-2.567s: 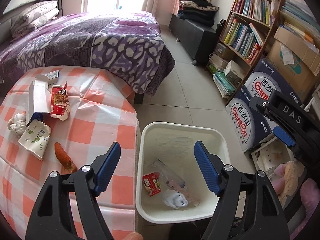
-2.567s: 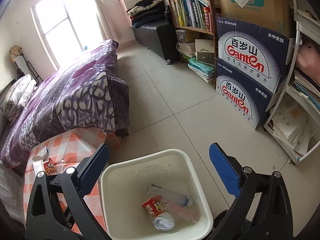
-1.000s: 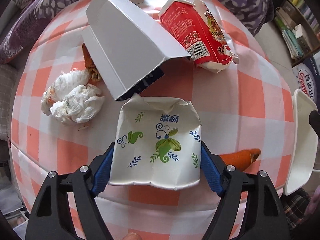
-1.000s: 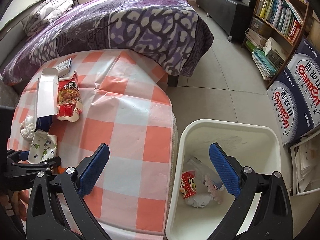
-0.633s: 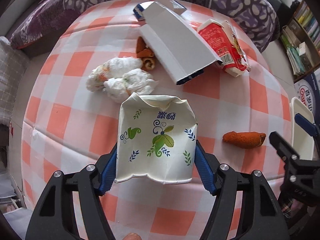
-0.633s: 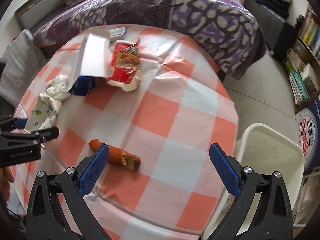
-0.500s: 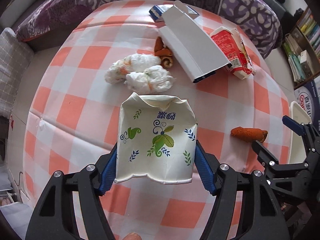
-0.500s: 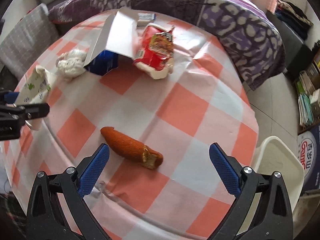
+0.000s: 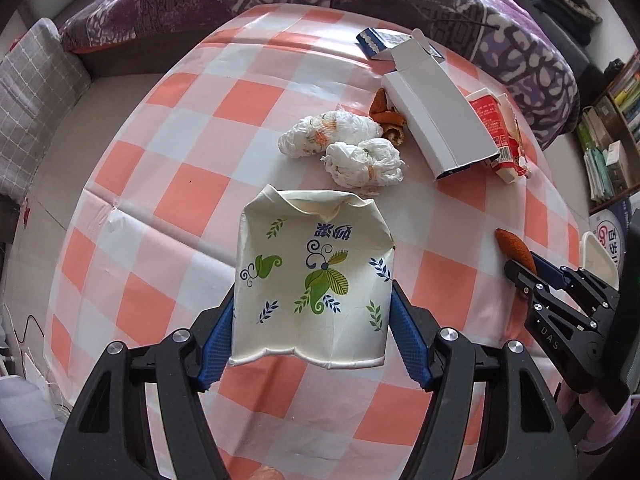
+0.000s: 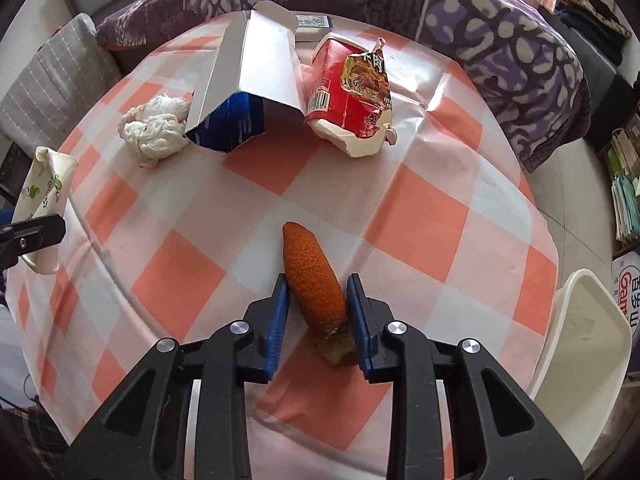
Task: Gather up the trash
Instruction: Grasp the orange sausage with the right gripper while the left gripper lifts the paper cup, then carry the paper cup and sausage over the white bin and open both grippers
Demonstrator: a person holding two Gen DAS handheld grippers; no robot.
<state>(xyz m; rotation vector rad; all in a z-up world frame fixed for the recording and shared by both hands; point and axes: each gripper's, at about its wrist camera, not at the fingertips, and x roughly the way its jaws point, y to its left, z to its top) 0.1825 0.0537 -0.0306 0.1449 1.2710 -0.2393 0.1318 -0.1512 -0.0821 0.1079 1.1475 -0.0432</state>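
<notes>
Corn cob (image 10: 314, 286), orange and bare, lies on the checked tablecloth (image 10: 420, 216) with its long axis running from a pointed tip at 11 o'clock to a ragged stub at 5 o'clock. The right gripper (image 10: 316, 320) is closing its jaws around its thicker end. The left gripper (image 9: 312, 340) clenches a crushed paper cup (image 9: 312, 280), rim toward the camera. Toward 12 o'clock sit crumpled tissues (image 10: 154, 130), an opened carton (image 10: 248, 80) and a red wrapper (image 10: 352, 96); a white bin (image 10: 580, 360) stands at 3 o'clock.
</notes>
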